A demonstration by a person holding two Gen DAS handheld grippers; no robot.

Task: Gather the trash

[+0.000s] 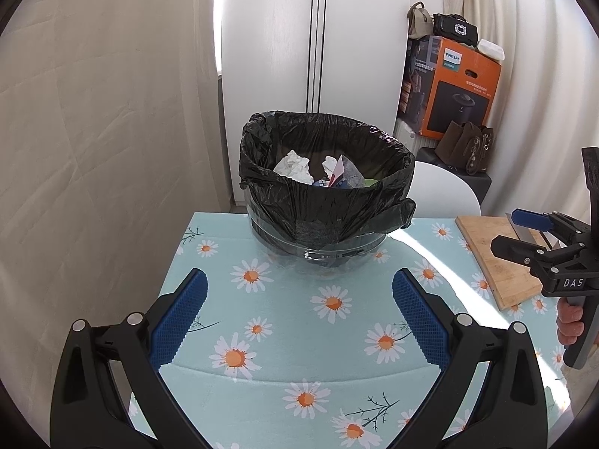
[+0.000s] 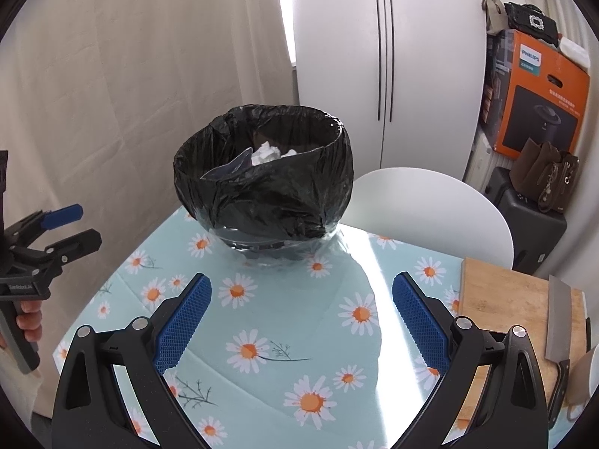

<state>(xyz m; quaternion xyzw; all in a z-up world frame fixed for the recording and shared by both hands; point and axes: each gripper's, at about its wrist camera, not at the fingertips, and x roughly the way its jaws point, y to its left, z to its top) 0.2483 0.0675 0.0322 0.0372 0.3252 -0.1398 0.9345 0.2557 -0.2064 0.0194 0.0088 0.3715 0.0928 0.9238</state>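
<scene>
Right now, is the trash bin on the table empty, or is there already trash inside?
Not empty. The bin holds crumpled white paper and coloured scraps inside its black bag. How deep the trash goes, cannot tell.

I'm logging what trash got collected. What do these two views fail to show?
- Lower contents of the bin: in both views the black bag hides all but the top scraps.
- Small coloured scraps: left view, too small to identify.
- Knife handle: right view, end lost in the dark edge.
- White item at the right edge: cut off.
- Table near side: tongs cover it in both views.
</scene>
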